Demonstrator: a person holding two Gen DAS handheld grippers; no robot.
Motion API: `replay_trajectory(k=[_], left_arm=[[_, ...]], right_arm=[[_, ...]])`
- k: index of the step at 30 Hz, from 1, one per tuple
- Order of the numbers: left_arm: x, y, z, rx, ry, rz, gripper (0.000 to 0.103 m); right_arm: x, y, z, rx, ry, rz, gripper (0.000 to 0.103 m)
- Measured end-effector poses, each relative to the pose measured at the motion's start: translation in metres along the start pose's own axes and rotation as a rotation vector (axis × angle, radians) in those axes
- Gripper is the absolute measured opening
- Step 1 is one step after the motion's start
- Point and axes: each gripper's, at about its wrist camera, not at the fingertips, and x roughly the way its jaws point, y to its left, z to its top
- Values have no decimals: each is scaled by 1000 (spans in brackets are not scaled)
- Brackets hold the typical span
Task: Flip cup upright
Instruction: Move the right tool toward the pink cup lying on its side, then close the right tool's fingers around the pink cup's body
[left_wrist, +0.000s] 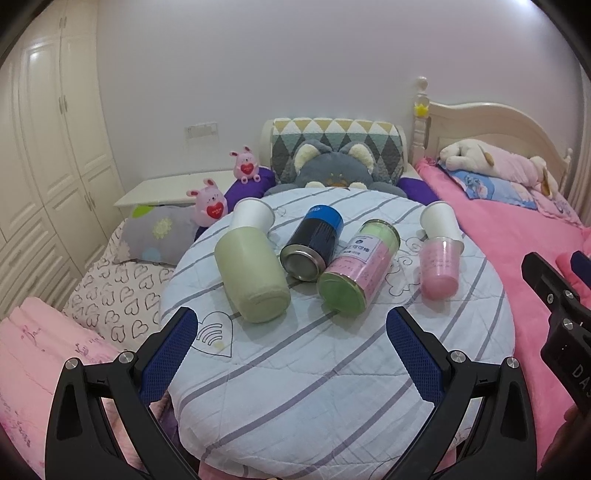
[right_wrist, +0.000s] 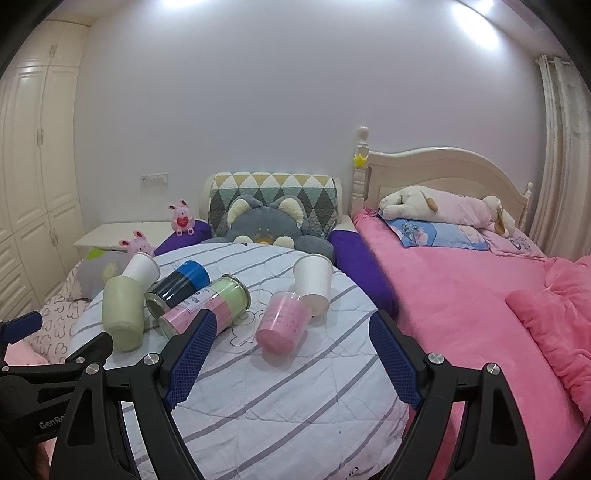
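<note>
A pale green cup (left_wrist: 252, 272) (right_wrist: 123, 314) and a pink cup (left_wrist: 440, 267) (right_wrist: 283, 322) lie on their sides on a round striped cushion (left_wrist: 332, 369) (right_wrist: 295, 387). A white paper cup (left_wrist: 252, 215) (right_wrist: 142, 269) lies behind the green cup, another white paper cup (left_wrist: 440, 220) (right_wrist: 314, 280) behind the pink one. My left gripper (left_wrist: 291, 349) is open and empty, short of the green cup. My right gripper (right_wrist: 293, 352) is open and empty, just short of the pink cup.
A blue-capped dark can (left_wrist: 312, 243) (right_wrist: 177, 286) and a pink-and-green can (left_wrist: 356, 271) (right_wrist: 207, 308) lie between the cups. A grey plush cat (left_wrist: 332, 170) sits behind the cushion. A pink blanket (right_wrist: 480, 295) covers the bed on the right. Wardrobes (left_wrist: 55, 147) stand at the left.
</note>
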Motion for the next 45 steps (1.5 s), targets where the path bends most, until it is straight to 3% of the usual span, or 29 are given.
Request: replay_trajectory(k=[8, 17, 25, 34, 42, 45], left_arm=[[24, -3, 4, 5, 48, -46, 103], [64, -35, 14, 85, 114, -100, 103], [84, -44, 19, 107, 115, -56, 103], [103, -13, 27, 19, 115, 7, 103], [114, -9, 25, 29, 137, 7, 103], [114, -13, 23, 43, 145, -1, 103]], right_arm=[[17, -8, -3, 38, 42, 6, 86], [50, -23, -10, 83, 108, 2, 86], [93, -32, -14, 132, 192, 43, 86], [151, -22, -23, 193, 306, 152, 86], [177, -18, -31, 233, 368, 199, 86], [179, -23, -35, 242, 381, 200, 78]])
